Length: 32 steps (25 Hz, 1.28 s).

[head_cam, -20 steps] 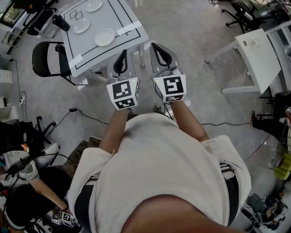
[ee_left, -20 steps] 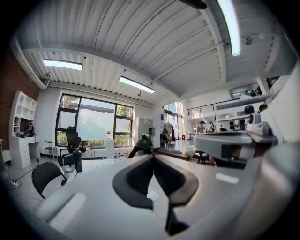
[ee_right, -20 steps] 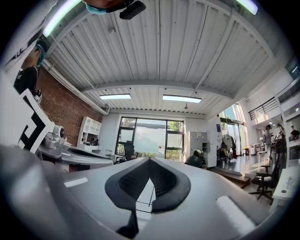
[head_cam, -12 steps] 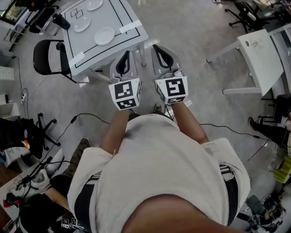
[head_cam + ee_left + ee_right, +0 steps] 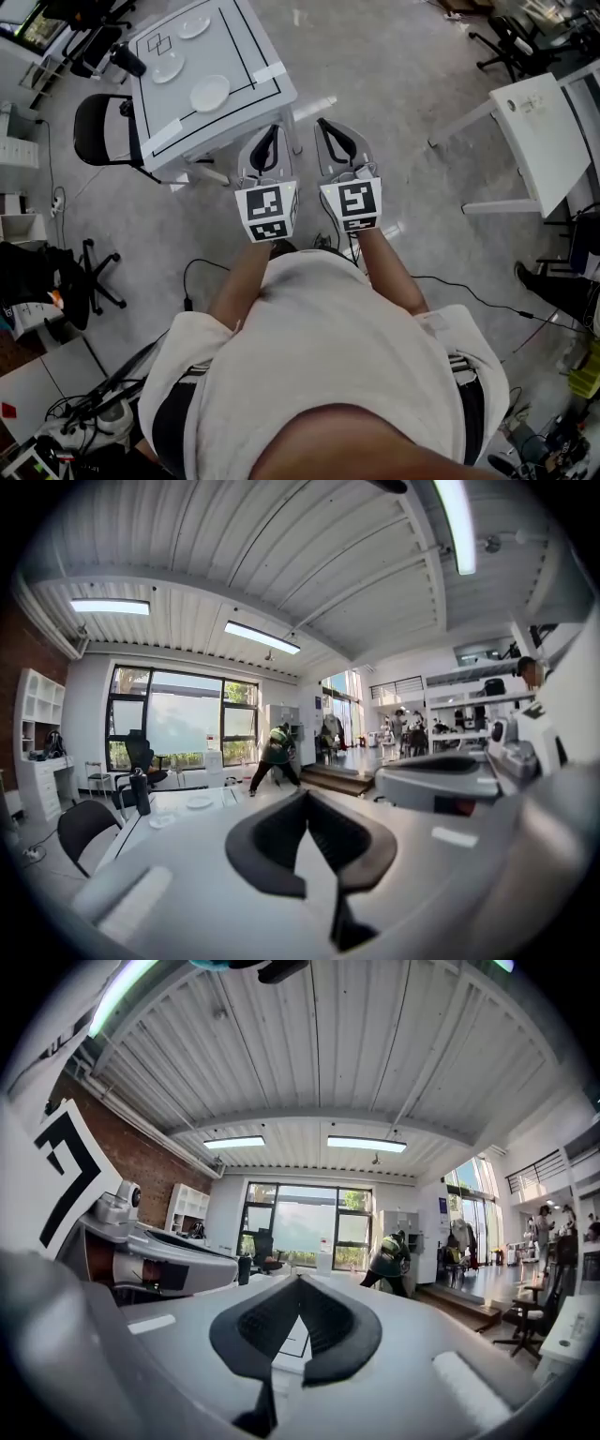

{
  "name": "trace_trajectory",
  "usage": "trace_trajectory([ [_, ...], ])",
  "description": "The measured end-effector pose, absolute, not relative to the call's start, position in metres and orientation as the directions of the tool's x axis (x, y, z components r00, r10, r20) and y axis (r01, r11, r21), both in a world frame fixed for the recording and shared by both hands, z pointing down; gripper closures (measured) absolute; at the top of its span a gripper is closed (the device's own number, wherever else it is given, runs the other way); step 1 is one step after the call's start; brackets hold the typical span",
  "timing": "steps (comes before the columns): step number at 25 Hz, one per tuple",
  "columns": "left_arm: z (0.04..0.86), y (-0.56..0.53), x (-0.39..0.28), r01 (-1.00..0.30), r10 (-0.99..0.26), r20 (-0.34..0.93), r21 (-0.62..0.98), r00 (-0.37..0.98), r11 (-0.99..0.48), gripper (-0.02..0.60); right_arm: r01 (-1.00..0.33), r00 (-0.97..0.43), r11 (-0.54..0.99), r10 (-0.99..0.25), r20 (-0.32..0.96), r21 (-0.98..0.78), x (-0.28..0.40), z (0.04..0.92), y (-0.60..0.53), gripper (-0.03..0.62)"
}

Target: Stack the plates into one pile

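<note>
- White, the nearest plate (image 5: pixel 209 93) lay close to the middle of the grey bench's (image 5: pixel 246 56) near edge.
- The middle plate (image 5: pixel 169 67) lay further in, toward the left edge, and the far plate (image 5: pixel 194 27) lay toward the far edge. All three were apart, none resting on another.
- A black bottle (image 5: pixel 127 59) stood at the bench's left edge, with a black chair (image 5: pixel 101 131) beside that edge.
- The left tongs (image 5: pixel 270 136) were held in the air just short of the bench's near right corner. Their jaws were pressed together with nothing between them.
- The right tongs (image 5: pixel 326 128) were just beside them over the floor, jaws likewise together and empty.
- Both tongs pointed toward the bench, well apart from every plate.
</note>
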<state>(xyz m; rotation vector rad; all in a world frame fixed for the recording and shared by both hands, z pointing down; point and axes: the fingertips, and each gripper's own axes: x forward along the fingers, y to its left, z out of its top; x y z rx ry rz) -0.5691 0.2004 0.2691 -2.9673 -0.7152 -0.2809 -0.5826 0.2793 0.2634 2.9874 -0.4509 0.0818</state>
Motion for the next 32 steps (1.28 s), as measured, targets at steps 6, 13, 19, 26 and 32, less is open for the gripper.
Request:
trace_trajectory([
  [6, 0.281, 0.210, -0.546, 0.455, 0.433, 0.225, -0.057, 0.873, -0.889, 0.580, -0.332, 0.939, -0.941, -0.323, 0.116, 0.067, -0.564, 0.288, 0.283, 0.594],
  [13, 0.316, 0.222, -0.473, 0.483, 0.460, 0.292, -0.008, 0.838, -0.875, 0.580, -0.269, 0.939, -0.962, -0.250, 0.236, 0.051, -0.510, 0.330, 0.309, 0.594],
  [19, 0.324, 0.239, -0.366, 0.516, 0.497, 0.294, 0.011, 0.817, -0.856, 0.580, -0.219, 0.945, -0.975, -0.201, 0.257, 0.043, -0.417, 0.335, 0.350, 0.594],
  [26, 0.335, 0.239, -0.270, 0.566, 0.538, 0.318, 0.005, 0.781, -0.825, 0.580, -0.196, 0.951, -0.977, -0.169, 0.260, 0.084, -0.315, 0.326, 0.340, 0.594],
  [32, 0.338, 0.238, -0.229, 0.548, 0.523, 0.337, 0.026, 0.783, -0.836, 0.580, -0.256, 0.926, -0.959, -0.206, 0.318, 0.125, -0.271, 0.334, 0.328, 0.594],
])
